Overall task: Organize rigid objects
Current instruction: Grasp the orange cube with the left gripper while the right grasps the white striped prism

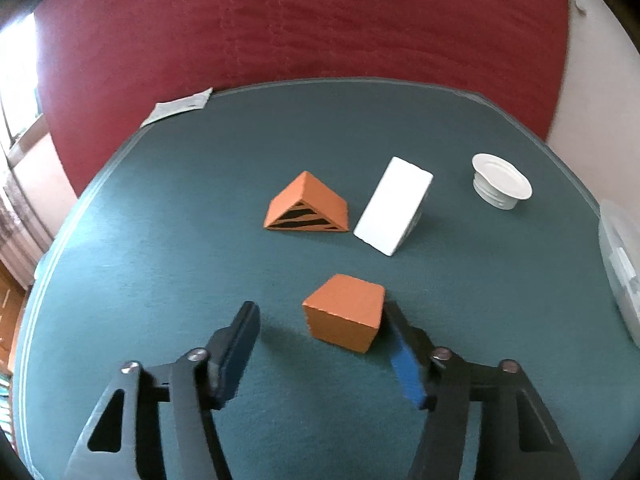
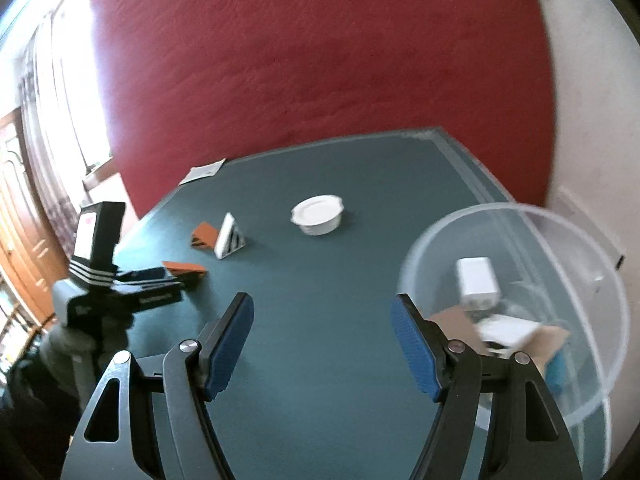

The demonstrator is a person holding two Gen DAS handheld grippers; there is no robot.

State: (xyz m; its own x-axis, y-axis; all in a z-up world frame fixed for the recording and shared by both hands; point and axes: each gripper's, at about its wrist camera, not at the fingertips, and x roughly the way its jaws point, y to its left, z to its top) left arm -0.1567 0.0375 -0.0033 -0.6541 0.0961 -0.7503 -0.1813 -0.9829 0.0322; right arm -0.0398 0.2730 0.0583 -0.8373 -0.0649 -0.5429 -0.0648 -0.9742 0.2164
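Observation:
An orange block [image 1: 344, 312] lies on the green table [image 1: 160, 240], between the fingertips of my open left gripper [image 1: 320, 316]; the right finger is at its edge, the left one apart. Farther back lie an orange striped wedge [image 1: 308, 210], a white wedge [image 1: 394, 206] and a white round lid [image 1: 500, 182]. My right gripper [image 2: 322, 312] is open and empty above the table, beside a clear plastic tub [image 2: 516, 300] holding white and brown items. The right wrist view also shows the left gripper [image 2: 140, 284] at the orange block [image 2: 184, 267], the wedges [image 2: 224, 236] and the lid [image 2: 318, 214].
A red wall stands behind the table. A paper sheet [image 1: 180, 106] lies at the table's far left corner. The tub's edge [image 1: 620, 264] shows at the right of the left wrist view. A window and wooden furniture are on the left.

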